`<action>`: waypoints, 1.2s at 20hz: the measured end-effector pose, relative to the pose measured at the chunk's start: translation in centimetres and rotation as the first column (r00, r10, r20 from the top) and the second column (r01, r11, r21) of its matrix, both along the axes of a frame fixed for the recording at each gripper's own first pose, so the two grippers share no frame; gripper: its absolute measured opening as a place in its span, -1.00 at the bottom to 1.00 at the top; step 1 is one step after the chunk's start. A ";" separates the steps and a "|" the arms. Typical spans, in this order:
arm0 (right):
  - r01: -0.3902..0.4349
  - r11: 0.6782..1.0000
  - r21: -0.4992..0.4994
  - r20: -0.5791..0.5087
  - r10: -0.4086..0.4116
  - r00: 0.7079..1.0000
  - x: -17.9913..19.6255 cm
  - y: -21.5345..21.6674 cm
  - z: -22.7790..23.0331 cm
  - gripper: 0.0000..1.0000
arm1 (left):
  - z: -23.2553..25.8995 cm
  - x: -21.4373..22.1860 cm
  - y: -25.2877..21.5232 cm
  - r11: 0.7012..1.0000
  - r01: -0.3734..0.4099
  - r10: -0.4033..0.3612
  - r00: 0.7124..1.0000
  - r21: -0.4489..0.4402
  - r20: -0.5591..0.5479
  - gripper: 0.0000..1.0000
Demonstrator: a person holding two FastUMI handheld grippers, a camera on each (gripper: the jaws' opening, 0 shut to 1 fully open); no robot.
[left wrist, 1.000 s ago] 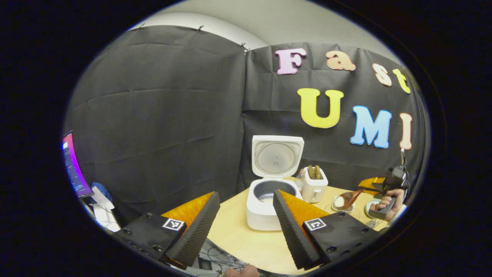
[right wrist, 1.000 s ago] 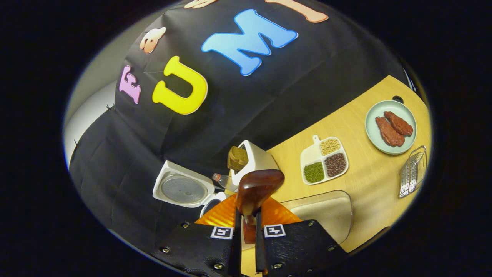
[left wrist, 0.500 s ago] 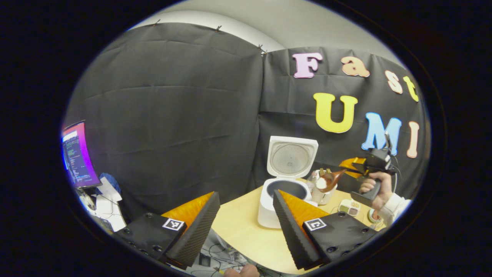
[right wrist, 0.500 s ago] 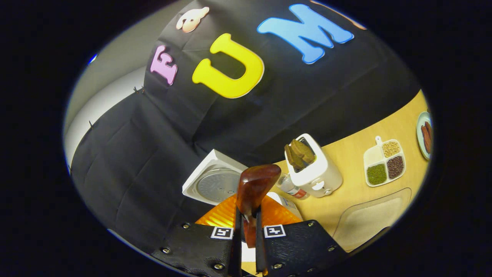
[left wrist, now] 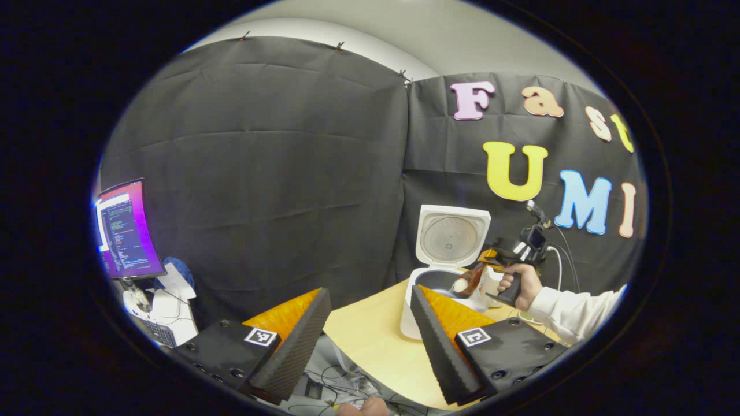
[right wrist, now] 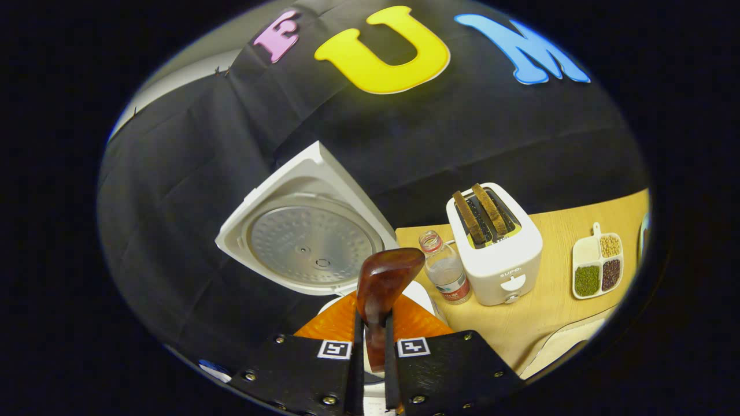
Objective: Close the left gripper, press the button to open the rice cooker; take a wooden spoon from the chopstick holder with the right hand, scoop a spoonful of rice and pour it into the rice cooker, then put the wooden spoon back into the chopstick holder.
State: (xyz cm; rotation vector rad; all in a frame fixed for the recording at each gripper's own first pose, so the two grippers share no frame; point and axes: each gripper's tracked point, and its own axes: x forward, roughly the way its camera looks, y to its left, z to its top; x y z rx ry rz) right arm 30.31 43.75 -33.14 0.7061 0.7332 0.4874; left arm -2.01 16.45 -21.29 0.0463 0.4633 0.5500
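Rice [left wrist: 460,285] is riding in the wooden spoon [right wrist: 383,289], which the right tool [right wrist: 370,352] is clamping by its handle over the open rice cooker [left wrist: 435,276] for pouring, while the left tool [left wrist: 370,338] is hanging back wide and empty above the bench [left wrist: 370,341].

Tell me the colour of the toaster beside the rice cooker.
The toaster is white, with brown toast slices in its slots; the right gripper view shows it best.

Even, fairly bright overhead light; shadows on the desk [left wrist: 370,341] are soft and faint. Strong fisheye curvature bends the edges of both views. A monitor [left wrist: 124,231] glows brightly. The wooden spoon [right wrist: 384,283] carries small glossy highlights. Focus is sharp.
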 end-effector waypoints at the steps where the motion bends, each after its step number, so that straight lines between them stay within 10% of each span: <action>1: -0.018 0.999 -0.032 0.024 0.018 1.000 -0.1 0.6 0.0 -0.71 | -0.1 -0.2 0.2 1.000 -0.007 0.007 1.000 -0.004 0.003 0.87; 11: -0.136 0.924 -0.357 0.300 0.251 0.920 -1.3 2.7 1.3 -0.71 | -0.9 -1.0 1.1 0.999 -0.039 0.039 0.999 -0.031 0.001 0.87; 20: -0.045 0.761 -0.647 0.576 0.526 0.626 -2.5 3.4 4.6 -0.72 | -1.3 -1.5 1.1 0.998 -0.043 0.043 0.999 -0.044 -0.012 1.00; 24: -0.014 0.727 -0.687 0.590 0.569 0.574 -2.4 3.1 4.7 -0.72 | -1.4 -1.5 1.1 0.998 -0.035 0.034 0.999 -0.050 -0.020 0.94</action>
